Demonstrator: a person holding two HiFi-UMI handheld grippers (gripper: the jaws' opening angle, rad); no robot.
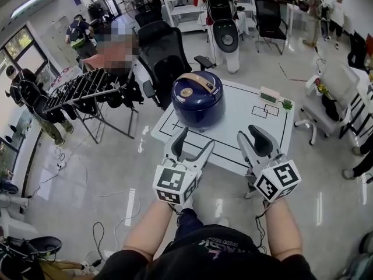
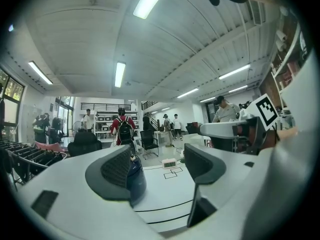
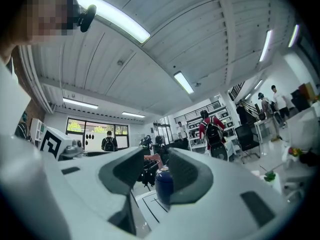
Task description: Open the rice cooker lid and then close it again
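A dark blue rice cooker [image 1: 198, 98] with a tan handle stands on the white table [image 1: 233, 134], lid down. Both grippers hover short of the table's near edge, apart from the cooker. My left gripper [image 1: 197, 139] is open and empty; in the left gripper view the cooker [image 2: 136, 176] peeks from behind the left finger of the gripper [image 2: 160, 166]. My right gripper [image 1: 249, 134] is also open with nothing held. In the right gripper view the cooker [image 3: 163, 184] shows through the gap of the gripper [image 3: 154, 173].
A small digital clock [image 1: 269, 94] and a little green plant [image 1: 287, 104] sit at the table's far right. A black office chair [image 1: 169, 57] stands behind the cooker, a drying rack [image 1: 81, 92] to the left, a white chair [image 1: 332, 92] to the right. People walk in the background.
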